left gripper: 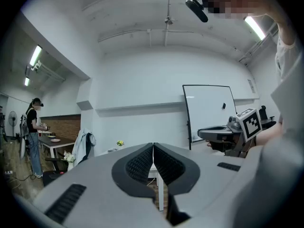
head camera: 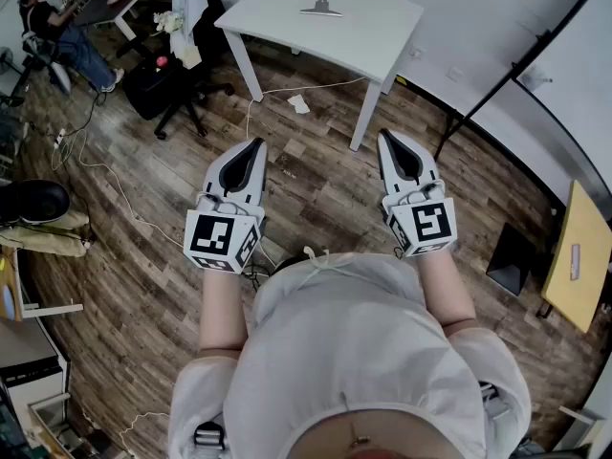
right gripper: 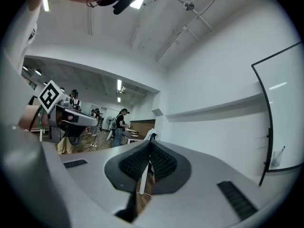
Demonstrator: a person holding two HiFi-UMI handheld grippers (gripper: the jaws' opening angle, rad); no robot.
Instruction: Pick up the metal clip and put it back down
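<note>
Wood-plank floor (head camera: 316, 199) runs under the whole scene. A white table (head camera: 373, 27) stands ahead of both grippers, well apart from them. A whiteboard (left gripper: 209, 110) stands beyond the right gripper, seen from the left one. Left gripper (head camera: 256, 144): jaws fully closed, pads meeting, nothing between them, held over the floor. Right gripper (head camera: 383, 134): likewise closed and empty. The metal clip (head camera: 321, 9) lies on the tabletop, ahead of both grippers and untouched.
</note>
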